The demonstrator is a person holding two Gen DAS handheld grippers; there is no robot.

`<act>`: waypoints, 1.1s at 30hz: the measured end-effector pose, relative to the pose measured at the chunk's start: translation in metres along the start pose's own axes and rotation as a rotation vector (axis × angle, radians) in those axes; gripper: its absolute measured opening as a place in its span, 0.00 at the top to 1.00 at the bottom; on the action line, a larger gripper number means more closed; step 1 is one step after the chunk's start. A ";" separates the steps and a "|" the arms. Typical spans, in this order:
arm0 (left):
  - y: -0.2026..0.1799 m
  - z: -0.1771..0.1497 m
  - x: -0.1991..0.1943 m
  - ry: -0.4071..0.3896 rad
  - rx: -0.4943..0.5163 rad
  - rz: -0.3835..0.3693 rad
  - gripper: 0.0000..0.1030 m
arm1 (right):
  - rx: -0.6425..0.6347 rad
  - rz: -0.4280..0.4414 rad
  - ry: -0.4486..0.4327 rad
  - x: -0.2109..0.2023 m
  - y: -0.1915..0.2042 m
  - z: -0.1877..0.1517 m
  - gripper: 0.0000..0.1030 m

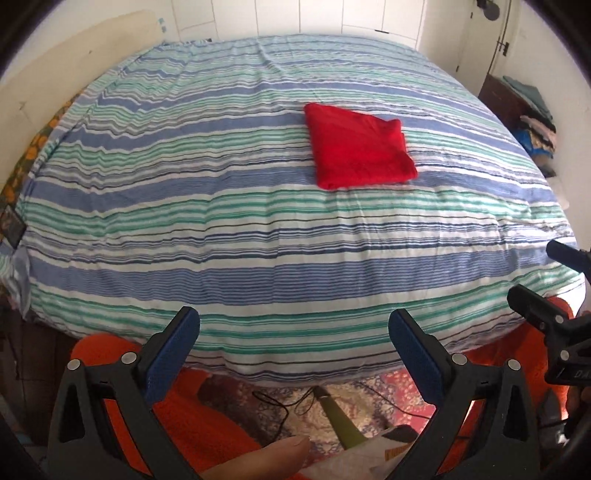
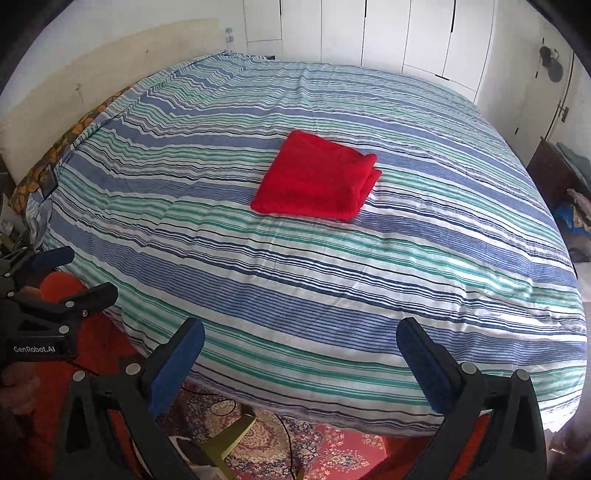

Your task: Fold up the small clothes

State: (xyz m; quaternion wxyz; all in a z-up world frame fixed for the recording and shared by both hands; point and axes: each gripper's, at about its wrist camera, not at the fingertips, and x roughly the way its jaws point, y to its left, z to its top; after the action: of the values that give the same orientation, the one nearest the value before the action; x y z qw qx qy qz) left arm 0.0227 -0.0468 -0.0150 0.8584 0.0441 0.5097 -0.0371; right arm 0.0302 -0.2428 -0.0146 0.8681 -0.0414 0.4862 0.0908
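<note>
A red cloth point(image 1: 358, 146) lies folded into a small square on the striped bedspread point(image 1: 221, 229), right of centre and far from both grippers. It also shows in the right wrist view point(image 2: 317, 177), on the same bedspread point(image 2: 369, 288). My left gripper point(image 1: 293, 321) is open and empty, held back above the bed's near edge. My right gripper point(image 2: 301, 332) is open and empty, also back at the near edge. Each gripper shows at the side of the other's view: the right one point(image 1: 535, 280) and the left one point(image 2: 74, 273).
A patterned rug point(image 2: 332, 446) with a black cable and a green-yellow object point(image 2: 229, 439) lies on the floor below the bed edge. White cupboard doors point(image 2: 369, 33) stand behind the bed. A dark shelf with stacked clothes point(image 1: 528, 110) is at the right.
</note>
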 end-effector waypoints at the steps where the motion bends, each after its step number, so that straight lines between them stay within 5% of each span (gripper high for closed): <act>1: 0.000 0.000 -0.004 -0.007 0.003 0.020 0.01 | -0.004 0.004 0.001 -0.003 0.001 -0.001 0.01; 33: -0.013 0.004 -0.007 -0.034 0.041 0.085 0.02 | 0.018 -0.071 -0.012 -0.029 -0.008 0.007 0.01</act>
State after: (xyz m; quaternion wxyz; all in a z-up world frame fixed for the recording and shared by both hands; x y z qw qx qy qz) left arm 0.0210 -0.0598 -0.0076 0.8668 0.0825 0.4917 -0.0119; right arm 0.0227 -0.2534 0.0136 0.8741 -0.0502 0.4800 0.0558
